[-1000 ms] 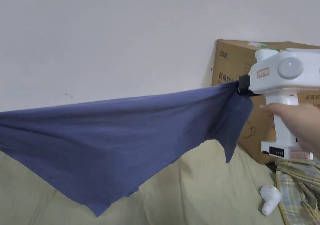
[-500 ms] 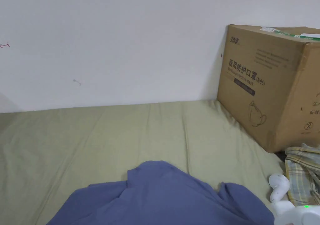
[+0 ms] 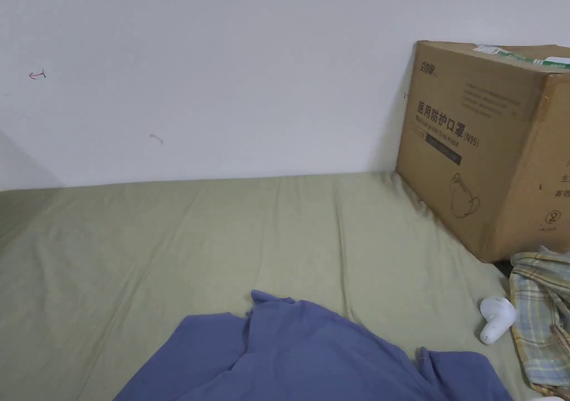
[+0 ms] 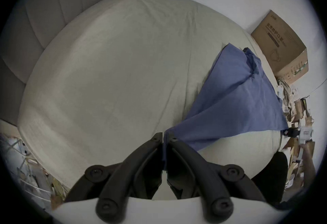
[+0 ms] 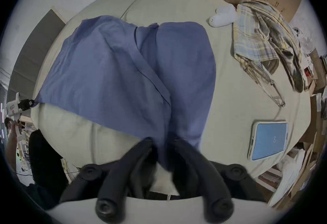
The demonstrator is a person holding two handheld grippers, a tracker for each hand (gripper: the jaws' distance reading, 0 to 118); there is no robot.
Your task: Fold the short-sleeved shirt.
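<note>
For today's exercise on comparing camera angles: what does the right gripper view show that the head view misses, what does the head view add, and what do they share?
Right gripper view alone: the right tool with both jaws pinched on the blue shirt, the left tool gripping the shirt's far corner, a tablet with a lit blue screen, and a wire hanger.

Head view alone: a small red mark on the wall.

Both: the shirt lying on the pale green sheet, the cardboard box, the plaid cloth and a small white device.
</note>
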